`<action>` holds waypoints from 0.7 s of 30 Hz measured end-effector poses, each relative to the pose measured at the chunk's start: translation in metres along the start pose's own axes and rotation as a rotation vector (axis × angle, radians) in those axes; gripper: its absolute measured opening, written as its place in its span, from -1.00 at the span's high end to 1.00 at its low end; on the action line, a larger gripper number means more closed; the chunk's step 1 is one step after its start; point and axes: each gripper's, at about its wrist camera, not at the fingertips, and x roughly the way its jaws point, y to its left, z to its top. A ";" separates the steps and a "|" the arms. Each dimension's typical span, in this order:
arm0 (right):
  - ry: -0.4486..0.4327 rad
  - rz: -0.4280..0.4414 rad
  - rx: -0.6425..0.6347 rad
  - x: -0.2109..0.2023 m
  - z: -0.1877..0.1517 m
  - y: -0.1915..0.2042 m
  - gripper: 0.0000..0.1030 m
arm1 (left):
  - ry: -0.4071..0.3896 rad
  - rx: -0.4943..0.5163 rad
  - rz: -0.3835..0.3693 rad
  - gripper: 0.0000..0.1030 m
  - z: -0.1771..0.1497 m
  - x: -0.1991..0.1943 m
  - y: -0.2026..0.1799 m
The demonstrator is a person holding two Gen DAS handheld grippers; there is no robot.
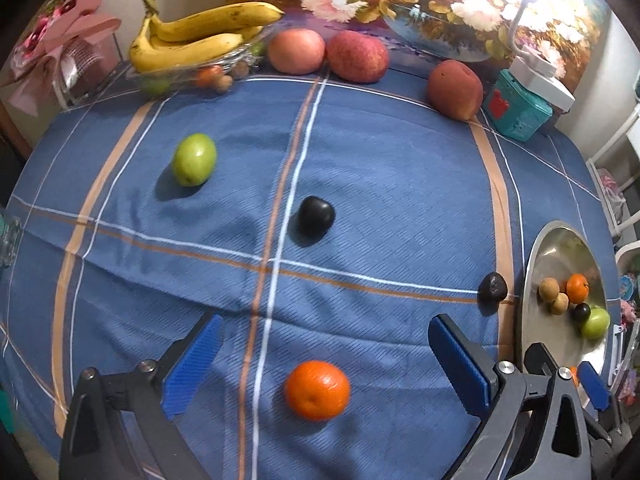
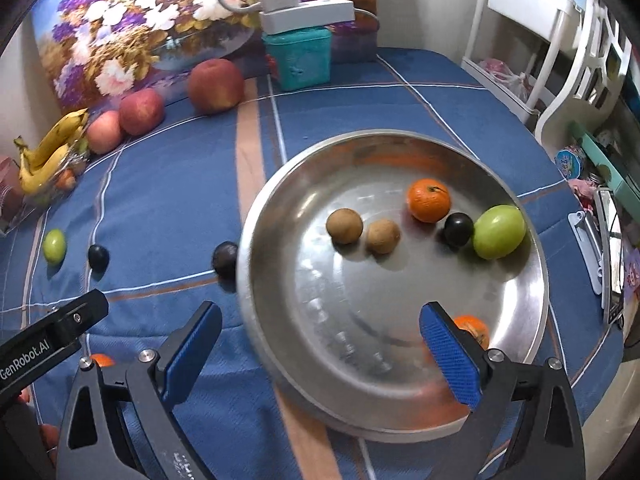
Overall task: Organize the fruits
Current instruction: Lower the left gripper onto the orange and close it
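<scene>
My left gripper (image 1: 324,354) is open above the blue cloth, its fingers either side of an orange tangerine (image 1: 317,390) that lies on the cloth. A dark plum (image 1: 315,216), a green fruit (image 1: 194,159) and a dark fruit (image 1: 492,287) lie further out. My right gripper (image 2: 320,344) is open and empty over the near part of the steel bowl (image 2: 532,312). The bowl holds two brown fruits (image 2: 344,225), a tangerine (image 2: 428,199), a dark plum (image 2: 458,229), a green fruit (image 2: 499,231) and another tangerine (image 2: 472,330) partly hidden behind the right finger.
A glass dish with bananas (image 1: 200,36), three red apples (image 1: 358,56) and a teal box (image 1: 518,110) with a white lamp stand along the back by a flower painting. A white shelf (image 2: 528,40) stands right of the table.
</scene>
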 end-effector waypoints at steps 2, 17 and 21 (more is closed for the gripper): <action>0.006 0.012 0.006 -0.001 -0.003 0.004 -0.93 | 0.014 -0.018 -0.006 -1.00 -0.002 -0.001 0.006; 0.085 0.061 -0.101 -0.008 -0.026 0.045 -0.93 | 0.160 -0.193 -0.081 -1.00 -0.021 0.018 0.044; 0.092 0.053 -0.079 -0.007 -0.022 0.042 -0.93 | 0.214 -0.191 -0.081 -0.98 -0.028 0.026 0.038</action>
